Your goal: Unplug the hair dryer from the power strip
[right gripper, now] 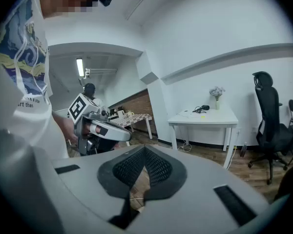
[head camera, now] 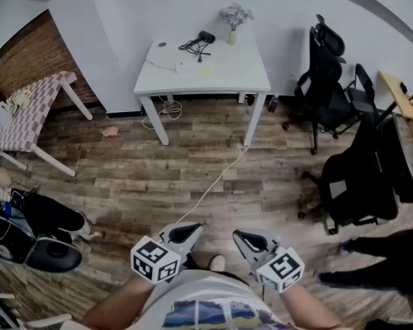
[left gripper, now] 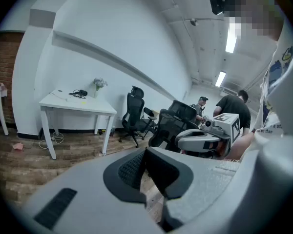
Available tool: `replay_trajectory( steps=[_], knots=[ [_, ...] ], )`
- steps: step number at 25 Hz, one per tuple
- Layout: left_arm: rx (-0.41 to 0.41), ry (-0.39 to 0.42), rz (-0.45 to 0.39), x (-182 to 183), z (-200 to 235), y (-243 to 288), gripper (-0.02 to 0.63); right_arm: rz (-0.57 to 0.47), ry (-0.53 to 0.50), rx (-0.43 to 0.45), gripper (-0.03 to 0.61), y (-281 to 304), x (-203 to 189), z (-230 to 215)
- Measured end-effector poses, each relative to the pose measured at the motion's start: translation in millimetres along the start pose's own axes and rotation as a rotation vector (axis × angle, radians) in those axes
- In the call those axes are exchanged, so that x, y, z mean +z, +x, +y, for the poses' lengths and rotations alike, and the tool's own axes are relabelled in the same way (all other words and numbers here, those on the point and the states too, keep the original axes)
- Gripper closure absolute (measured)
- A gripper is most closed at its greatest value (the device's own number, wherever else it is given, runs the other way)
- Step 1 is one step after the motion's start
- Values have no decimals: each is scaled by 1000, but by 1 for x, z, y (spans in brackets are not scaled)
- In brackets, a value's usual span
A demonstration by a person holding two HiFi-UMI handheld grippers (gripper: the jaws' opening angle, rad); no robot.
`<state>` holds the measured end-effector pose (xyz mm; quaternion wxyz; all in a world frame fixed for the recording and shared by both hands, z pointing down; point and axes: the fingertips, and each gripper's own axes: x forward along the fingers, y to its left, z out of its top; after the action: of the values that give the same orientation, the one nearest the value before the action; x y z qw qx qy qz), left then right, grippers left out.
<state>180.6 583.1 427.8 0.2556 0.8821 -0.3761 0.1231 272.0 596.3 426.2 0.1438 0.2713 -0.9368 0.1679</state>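
Observation:
The black hair dryer (head camera: 205,36) lies with its coiled cord on the white table (head camera: 248,81) at the far wall. A pale flat strip (head camera: 190,66) lies near it; I cannot make out a plug at this distance. Both grippers are held low and close to my body, far from the table. My left gripper (head camera: 193,229) is shut with nothing in it, its pads meeting (left gripper: 145,152). My right gripper (head camera: 241,236) is shut and empty too, jaws closed (right gripper: 144,150). In the gripper views the hair dryer (left gripper: 80,92) (right gripper: 203,108) shows small on the distant table.
A white cable (head camera: 217,181) runs across the wood floor from the table towards me. Black office chairs (head camera: 323,81) stand at the right, and a person's dark legs (head camera: 378,253) are nearby. A checked table (head camera: 27,112) and bags (head camera: 48,218) are at the left. A flower vase (head camera: 233,20) stands on the table.

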Motion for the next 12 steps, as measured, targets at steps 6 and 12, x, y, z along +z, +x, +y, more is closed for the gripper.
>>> replay_trajectory(
  steps=[6, 12],
  knots=[
    [5, 11, -6, 6, 2, 9, 611, -25, -22, 4, 580, 2, 5, -11],
    [9, 2, -11, 8, 2, 12, 611, -13, 1, 6, 580, 3, -2, -17]
  ],
)
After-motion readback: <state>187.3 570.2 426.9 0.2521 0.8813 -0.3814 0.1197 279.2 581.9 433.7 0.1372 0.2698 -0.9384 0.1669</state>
